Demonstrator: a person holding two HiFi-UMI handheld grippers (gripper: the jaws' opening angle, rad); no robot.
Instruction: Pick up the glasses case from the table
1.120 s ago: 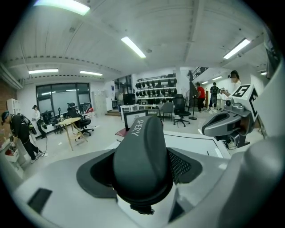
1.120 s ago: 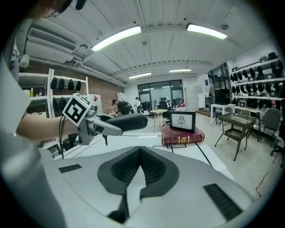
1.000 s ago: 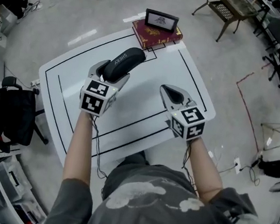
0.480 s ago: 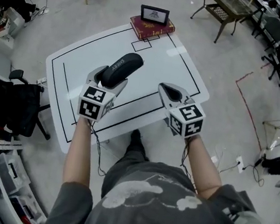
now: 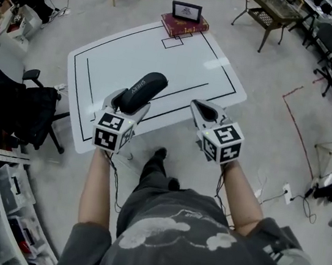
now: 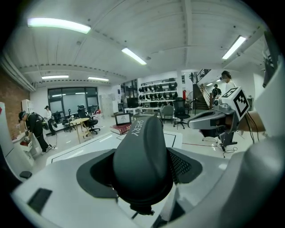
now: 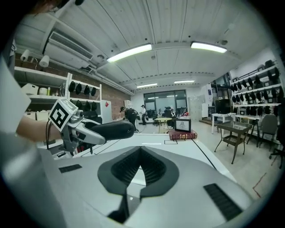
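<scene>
The dark glasses case (image 5: pixel 145 87) is held up in the air, its far end sticking out ahead of my left gripper (image 5: pixel 131 98), which is shut on its near end. In the left gripper view the case (image 6: pixel 142 156) fills the gap between the two pads. It hangs over the near edge of the white table (image 5: pixel 183 57). My right gripper (image 5: pixel 201 109) hovers level with it to the right, jaws shut and empty; its pads (image 7: pixel 133 171) meet with nothing between them. From the right gripper view the case (image 7: pixel 109 130) shows at the left.
A red book (image 5: pixel 183 25) with a small framed picture (image 5: pixel 187 10) on it lies at the table's far edge. A black office chair (image 5: pixel 17 113) stands left of the table, a metal side table (image 5: pixel 272 7) at the back right, shelves at the lower left.
Both grippers have drawn back from the middle of the table to its near edge, the case still in the left one. The table now sits farther up the head view.
</scene>
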